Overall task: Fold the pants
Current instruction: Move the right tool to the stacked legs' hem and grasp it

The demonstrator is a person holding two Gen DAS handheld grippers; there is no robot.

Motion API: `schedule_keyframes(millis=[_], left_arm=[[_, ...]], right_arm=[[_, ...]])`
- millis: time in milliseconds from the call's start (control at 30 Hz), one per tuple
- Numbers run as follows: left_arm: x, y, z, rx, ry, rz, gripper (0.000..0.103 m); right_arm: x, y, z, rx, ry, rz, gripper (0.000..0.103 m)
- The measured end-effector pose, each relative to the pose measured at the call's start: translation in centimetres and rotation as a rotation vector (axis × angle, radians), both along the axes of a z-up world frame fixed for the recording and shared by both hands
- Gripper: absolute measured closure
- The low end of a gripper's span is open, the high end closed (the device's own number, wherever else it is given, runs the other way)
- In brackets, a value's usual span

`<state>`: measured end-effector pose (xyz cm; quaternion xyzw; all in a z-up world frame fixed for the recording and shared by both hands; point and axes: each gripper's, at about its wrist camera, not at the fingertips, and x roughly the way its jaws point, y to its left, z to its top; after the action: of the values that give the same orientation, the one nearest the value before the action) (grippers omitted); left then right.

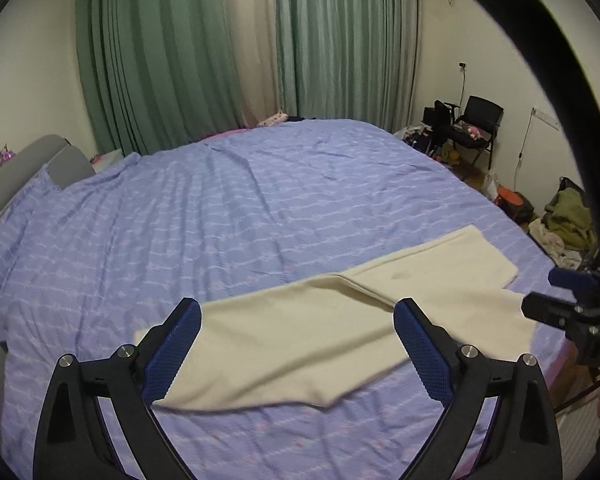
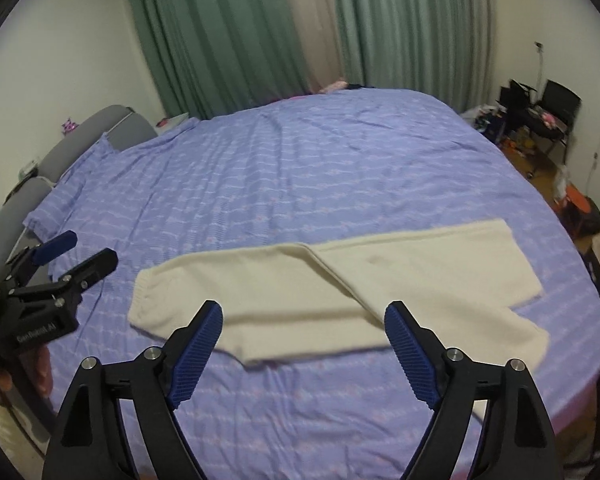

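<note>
Holding both tongs above the near edge of the bed (image 1: 260,200), I have my left gripper (image 1: 298,314) spread wide with nothing between its blue pads (image 1: 172,354), and my right gripper (image 2: 304,316) likewise agape and empty. Just beyond them the cream pants (image 2: 340,292) lie flat on the purple sheet (image 2: 300,168), folded lengthwise with one leg over the other, cuffs to the left and waist to the right, touched by neither tool. Farther off stand a grey headboard (image 2: 116,124) at left, green curtains (image 1: 172,52) behind the bed, and a black chair (image 1: 480,120) in the right corner.
</note>
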<state>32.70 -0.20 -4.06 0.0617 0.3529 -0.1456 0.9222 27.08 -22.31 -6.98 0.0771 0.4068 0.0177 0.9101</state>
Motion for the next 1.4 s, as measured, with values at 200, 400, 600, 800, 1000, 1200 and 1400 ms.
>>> schedule_keyframes(millis=[200,400,600,800,1000,1200,1400], left_arm=[[-3.4,-5.5,-1.0,-0.039,0.058,0.009,0.004],[-6.7,-12.5,-1.5,-0.032,0.047,0.095,0.004],[-8.0,-18.4,-3.3,-0.042,0.087,0.219,0.004],[-9.2,-21.6,-6.4,-0.044,0.165,0.280,0.004],[-8.6,-23.6,-10.9,0.005,0.241,0.251,0.004],[-7.3,-24.4,-15.6,0.044,0.325,0.211,0.004],[-5.9,-25.4,-20.0,0.098,0.403,0.123,0.004]], right_arm=[[-4.4,-6.2,-0.9,-0.005,0.013,-0.050,0.019],[-6.6,-13.8,-2.2,0.009,0.024,0.014,0.019],[-6.5,-19.1,-4.4,0.003,0.058,0.130,0.019],[-6.6,-22.0,-7.8,-0.033,0.122,0.228,0.019],[-6.2,-23.0,-13.1,-0.058,0.193,0.229,0.019],[-5.2,-22.9,-19.9,-0.063,0.301,0.205,0.019],[-4.0,-22.5,-25.9,-0.107,0.413,0.166,0.025]])
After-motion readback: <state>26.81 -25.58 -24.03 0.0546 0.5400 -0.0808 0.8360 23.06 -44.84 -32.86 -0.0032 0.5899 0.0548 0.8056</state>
